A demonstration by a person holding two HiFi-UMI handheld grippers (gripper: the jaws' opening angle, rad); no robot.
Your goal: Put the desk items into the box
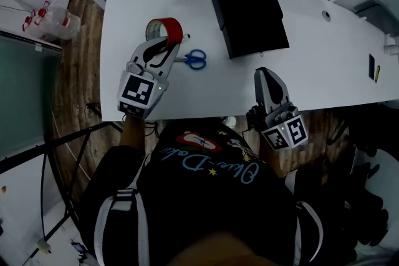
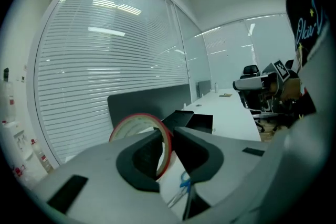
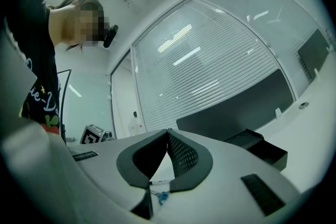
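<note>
Red-rimmed roll of tape (image 1: 164,29) stands upright in the left hand-held gripper (image 1: 168,42), one jaw inside the ring and one outside, clamped on its wall. The black rectangular box (image 1: 249,19) sits to the right on the white worktop (image 1: 324,71). Blue-handled scissors (image 1: 195,59) lie just beside the gripper. Best to lift the roll over the box's near wall and let go only once it is low inside. The right hand-held gripper (image 1: 265,71) has its jaws together on nothing.

L claw (image 1: 165,45) out front at left, angled slightly down, jaws clamped on the wall of a red tape roll (image 1: 167,27). R claw (image 1: 262,72) at right, nearer the torso, approx level, jaws tip to tip, nothing btwn. Marker cubes face up.
</note>
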